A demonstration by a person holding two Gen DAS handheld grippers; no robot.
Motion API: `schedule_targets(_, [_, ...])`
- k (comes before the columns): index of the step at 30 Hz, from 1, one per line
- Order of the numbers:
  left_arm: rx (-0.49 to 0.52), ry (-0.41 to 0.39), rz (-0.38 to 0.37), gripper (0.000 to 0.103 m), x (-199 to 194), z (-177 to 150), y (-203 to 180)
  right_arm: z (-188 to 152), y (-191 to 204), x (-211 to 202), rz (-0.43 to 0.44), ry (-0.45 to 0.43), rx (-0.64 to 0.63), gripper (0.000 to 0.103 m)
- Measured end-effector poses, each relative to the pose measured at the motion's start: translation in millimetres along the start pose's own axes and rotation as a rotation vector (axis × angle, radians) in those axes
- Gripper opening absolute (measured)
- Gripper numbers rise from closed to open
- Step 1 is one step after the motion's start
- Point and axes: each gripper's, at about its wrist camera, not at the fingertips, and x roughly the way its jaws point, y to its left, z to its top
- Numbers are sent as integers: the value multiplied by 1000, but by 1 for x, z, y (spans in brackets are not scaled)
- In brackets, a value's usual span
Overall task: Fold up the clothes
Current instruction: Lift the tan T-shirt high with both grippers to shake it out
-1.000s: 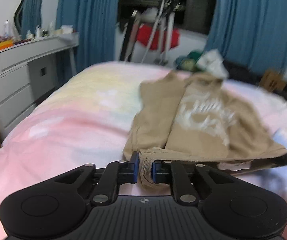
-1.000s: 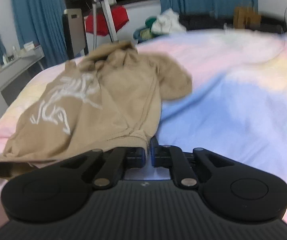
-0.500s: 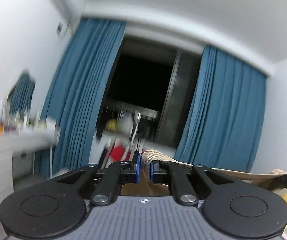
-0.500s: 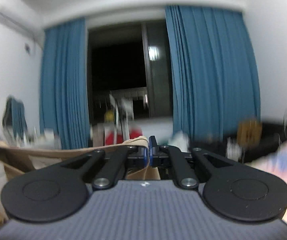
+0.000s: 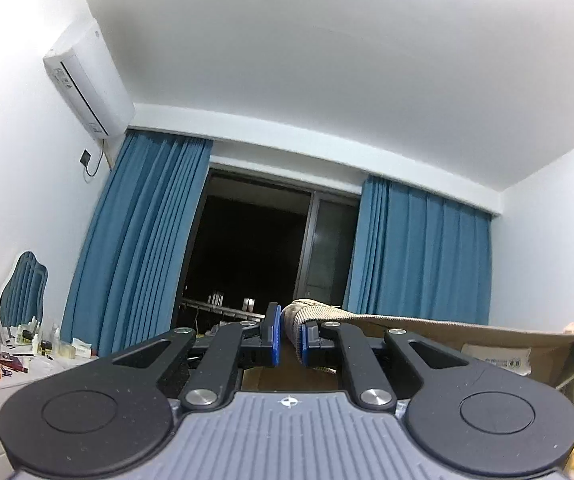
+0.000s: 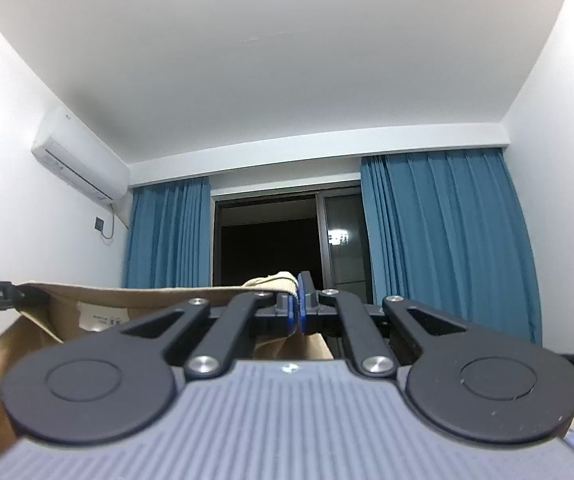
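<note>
Both cameras tilt up toward the ceiling and the far wall. In the left wrist view, the left tongs (image 5: pixel 290 338) sit at lower centre, their blue pads clamped on the ribbed hem of a tan garment (image 5: pixel 427 330); the cloth bunches between the pads and stretches taut toward the right edge of the frame, where a white label shows on its inner side. In the right wrist view, the right tongs (image 6: pixel 297 307) at lower centre are pressed together on another ribbed edge of the same tan garment (image 6: pixel 135 300), which runs left across the frame and hangs down at lower left. The other tool's dark tip shows at the left edge there. Behind, blue curtains (image 6: pixel 447 240) flank a dark window (image 5: pixel 251 252), with an air conditioner (image 5: pixel 87 80) at upper left.
</note>
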Motion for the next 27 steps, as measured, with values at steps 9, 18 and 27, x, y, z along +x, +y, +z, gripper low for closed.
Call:
schedule_targets(9, [9,188,45,10,108,-104,39,-104,-8,95,-37,199,-8,6])
schedule_targets(18, [5,329,48,11,302,-296,85,-301,-41,248,-145,384,53,6])
schedule_targets(27, [61,628,129,11,446,-570,130,-563,-80,343,-172,722,80,6])
